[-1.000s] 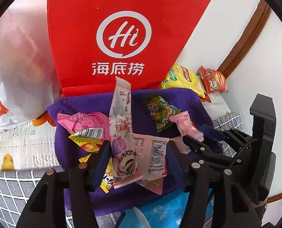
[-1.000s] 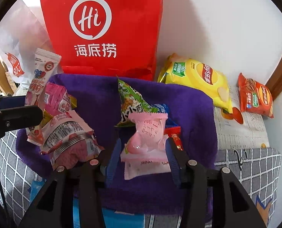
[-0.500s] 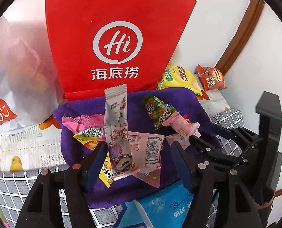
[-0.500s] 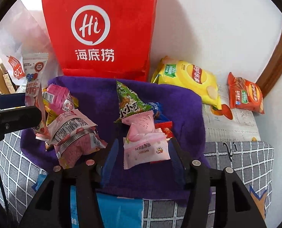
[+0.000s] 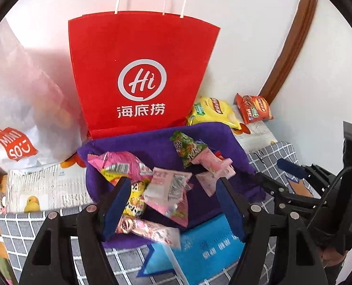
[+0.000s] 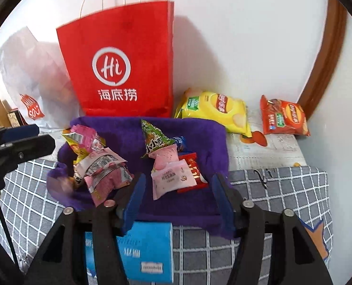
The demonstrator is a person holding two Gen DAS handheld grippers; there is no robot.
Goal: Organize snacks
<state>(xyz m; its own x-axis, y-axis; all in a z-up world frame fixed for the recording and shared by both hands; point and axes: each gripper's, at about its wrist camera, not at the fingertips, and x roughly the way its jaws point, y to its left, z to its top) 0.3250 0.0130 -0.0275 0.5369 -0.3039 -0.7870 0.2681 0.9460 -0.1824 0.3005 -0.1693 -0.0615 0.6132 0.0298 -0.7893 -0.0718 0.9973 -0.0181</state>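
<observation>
A purple cloth point(image 5: 157, 147) point(image 6: 199, 137) holds several small snack packets. In the left wrist view my left gripper point(image 5: 173, 206) is open above the cloth's near edge; a long white-pink packet point(image 5: 150, 229) lies loose below its left finger, next to a pink-white packet point(image 5: 169, 190). In the right wrist view my right gripper point(image 6: 178, 201) is open and empty, pulled back from a pink packet point(image 6: 169, 178), a green packet point(image 6: 154, 140) and a red packet point(image 6: 193, 171). The right gripper also shows in the left wrist view point(image 5: 292, 166).
A red paper bag point(image 5: 140, 76) point(image 6: 121, 61) stands behind the cloth, a white plastic bag point(image 5: 17, 109) left of it. Yellow point(image 6: 214, 109) and red point(image 6: 282, 118) chip bags lie at the back right. A blue pack point(image 6: 140, 251) lies in front on the checked cover point(image 6: 282, 190).
Both grippers drew back and up. The long white-pink packet left my left gripper and dropped onto the cloth's front edge. The pink packet left my right gripper and lies on the cloth.
</observation>
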